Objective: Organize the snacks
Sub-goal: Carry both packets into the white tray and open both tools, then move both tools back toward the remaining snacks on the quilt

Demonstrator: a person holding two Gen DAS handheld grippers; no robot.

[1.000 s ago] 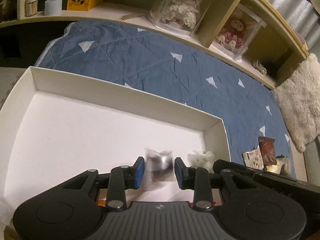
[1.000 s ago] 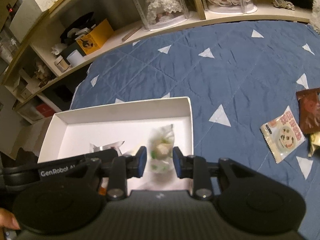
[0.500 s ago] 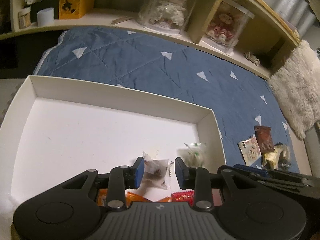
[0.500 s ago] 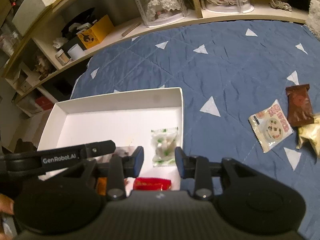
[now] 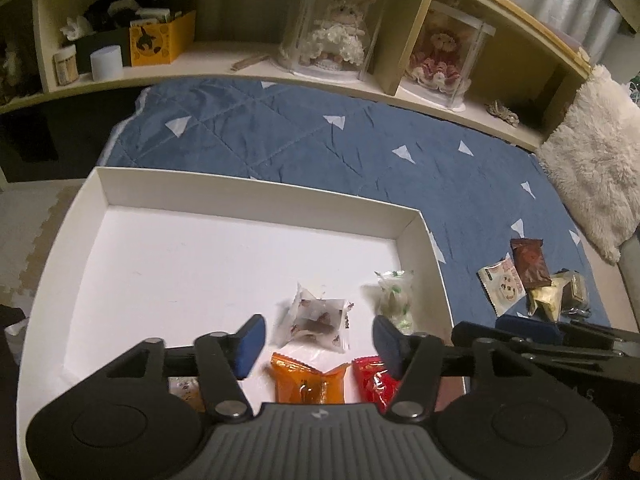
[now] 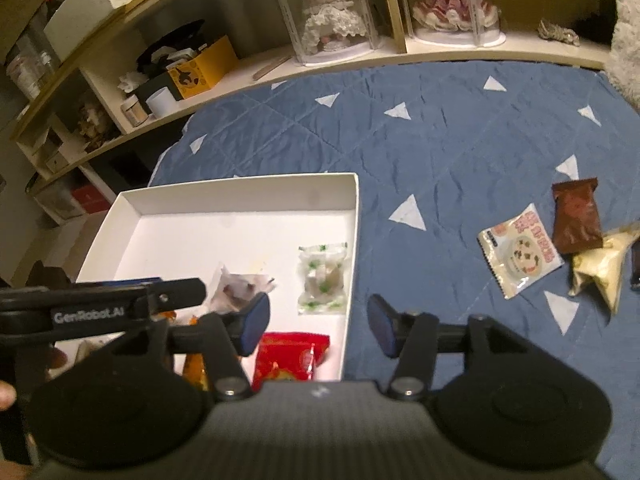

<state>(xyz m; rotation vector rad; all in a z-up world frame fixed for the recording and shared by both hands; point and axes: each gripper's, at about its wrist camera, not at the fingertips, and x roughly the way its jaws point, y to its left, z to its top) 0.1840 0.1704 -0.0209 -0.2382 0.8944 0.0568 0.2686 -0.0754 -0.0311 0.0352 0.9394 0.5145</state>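
A white box (image 5: 256,206) (image 6: 240,182) lies on the blue quilt. Inside it are a clear packet with brown sweets (image 5: 316,318) (image 6: 240,286), a clear green-speckled packet (image 5: 394,294) (image 6: 322,278), an orange packet (image 5: 306,378) and a red packet (image 5: 376,380) (image 6: 292,356). My left gripper (image 5: 320,344) hovers above the brown-sweet packet, jaws opening, nothing between the pads. My right gripper (image 6: 316,326) hangs over the box's right wall, jaws opening, empty, just below the green-speckled packet. On the quilt to the right lie a white cookie packet (image 6: 520,254) (image 5: 502,284), a brown packet (image 6: 576,216) (image 5: 530,266) and a pale gold packet (image 6: 600,270) (image 5: 550,298).
A low shelf (image 5: 224,58) (image 6: 360,56) runs along the far edge of the quilt, holding two dolls in clear cases (image 5: 340,36), a yellow box (image 5: 160,42) and a white cup (image 5: 106,62). A fluffy cream cushion (image 5: 592,168) lies at the far right.
Both grippers let go of their packets, which now lie in the box. Both sets of jaws have spread and both grippers have drawn back and up from the box floor.
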